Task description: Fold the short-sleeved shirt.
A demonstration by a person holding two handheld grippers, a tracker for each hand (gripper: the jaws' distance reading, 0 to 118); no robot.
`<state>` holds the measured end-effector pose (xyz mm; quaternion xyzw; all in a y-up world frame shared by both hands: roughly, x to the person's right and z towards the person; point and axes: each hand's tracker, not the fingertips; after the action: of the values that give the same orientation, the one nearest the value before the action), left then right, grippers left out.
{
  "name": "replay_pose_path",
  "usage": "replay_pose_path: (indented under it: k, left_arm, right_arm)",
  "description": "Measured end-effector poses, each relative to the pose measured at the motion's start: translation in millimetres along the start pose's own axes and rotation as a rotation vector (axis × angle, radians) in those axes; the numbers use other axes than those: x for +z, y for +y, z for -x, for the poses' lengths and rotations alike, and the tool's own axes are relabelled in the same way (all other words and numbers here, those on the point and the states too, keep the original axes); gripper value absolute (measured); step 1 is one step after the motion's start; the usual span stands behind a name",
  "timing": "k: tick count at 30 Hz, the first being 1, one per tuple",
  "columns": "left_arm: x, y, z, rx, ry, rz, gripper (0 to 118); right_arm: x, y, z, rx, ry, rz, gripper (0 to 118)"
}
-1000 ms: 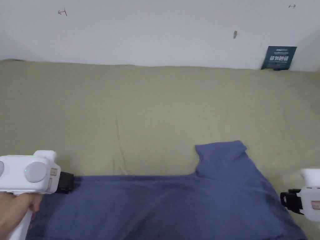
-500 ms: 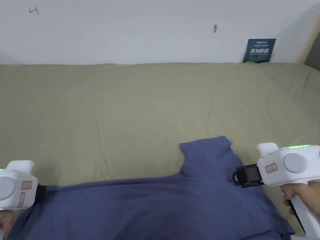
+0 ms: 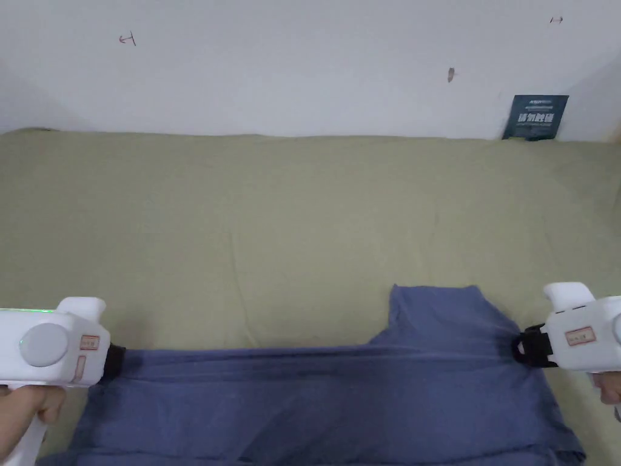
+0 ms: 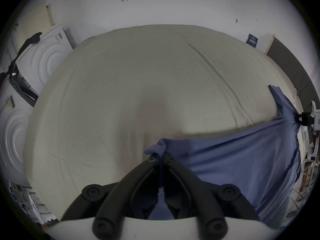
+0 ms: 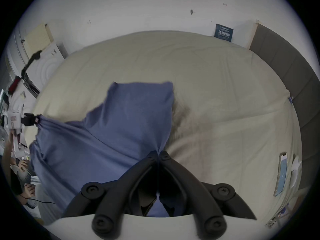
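Head view: blue short-sleeved shirt (image 3: 339,394) stretched taut over the olive bed sheet (image 3: 291,224) between the left gripper (image 3: 115,362) at its one edge and the right gripper (image 3: 526,351) at the other, one sleeve (image 3: 439,312) lying flat just beyond the right jaws. Left gripper view: jaws closed together on a bunched fold of shirt cloth (image 4: 155,148), fabric running away to the right of the tips. Right gripper view: jaws closed tight on the shirt edge (image 5: 158,148), sleeve directly ahead of the tips, a phone (image 5: 281,172) on the sheet well off to their right.
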<state>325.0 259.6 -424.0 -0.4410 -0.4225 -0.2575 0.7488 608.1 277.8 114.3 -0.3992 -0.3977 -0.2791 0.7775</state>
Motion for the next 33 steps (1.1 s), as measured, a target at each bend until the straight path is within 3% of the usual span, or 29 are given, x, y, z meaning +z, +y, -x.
replay_pose_path:
  k: [7, 15, 23, 33]
  left_arm:
    - [66.8, -45.8, 15.0, 0.018, -0.043, -0.081, 0]
    - [118.4, -114.9, 33.8, 0.021, -0.075, -0.143, 0]
    - [136.9, -177.2, 33.8, -0.018, -0.064, -0.176, 0]
    - [109.4, -211.5, 37.3, -0.026, -0.058, -0.101, 0]
  right_arm:
    - [73.7, -46.7, 0.7, -0.002, 0.03, -0.067, 2]
    - [129.3, -128.0, 16.3, 0.054, 0.024, -0.116, 2]
    - [139.0, -194.7, 20.2, 0.064, 0.009, -0.087, 2]
    - [112.9, -222.8, 2.4, 0.01, 0.012, -0.028, 2]
